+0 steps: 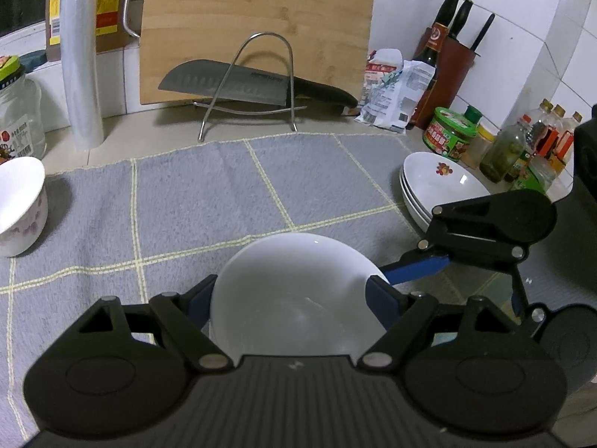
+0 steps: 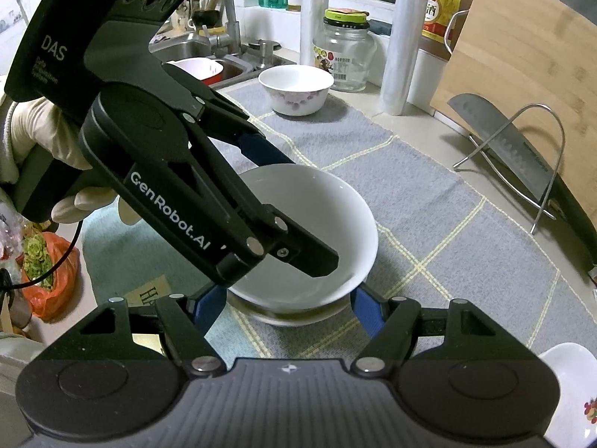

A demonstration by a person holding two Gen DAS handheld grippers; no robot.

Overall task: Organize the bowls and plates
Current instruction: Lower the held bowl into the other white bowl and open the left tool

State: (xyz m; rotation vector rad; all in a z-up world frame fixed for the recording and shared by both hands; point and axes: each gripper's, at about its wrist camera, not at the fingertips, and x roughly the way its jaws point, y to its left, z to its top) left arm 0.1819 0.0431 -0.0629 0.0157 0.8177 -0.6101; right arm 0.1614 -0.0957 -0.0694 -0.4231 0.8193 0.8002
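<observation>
left gripper (image 2: 283,205), marked "genrobot.ai" and "das", grips the white bowl (image 2: 335,216).

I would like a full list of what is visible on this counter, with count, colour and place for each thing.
white bowl: one, white, middle of mat
flowered bowl: one, white with purple flowers, mat's left edge
plates: one stack, white, mat's right edge
mat: one, grey with yellow lines, on counter
knife: one, grey blade, on wire rack
cutting board: one, wooden, leaning on wall
glass jar: one, clear, behind flowered bowl
left tool: one, black and blue, at white bowl
right tool: one, black and blue, open beside white bowl
</observation>
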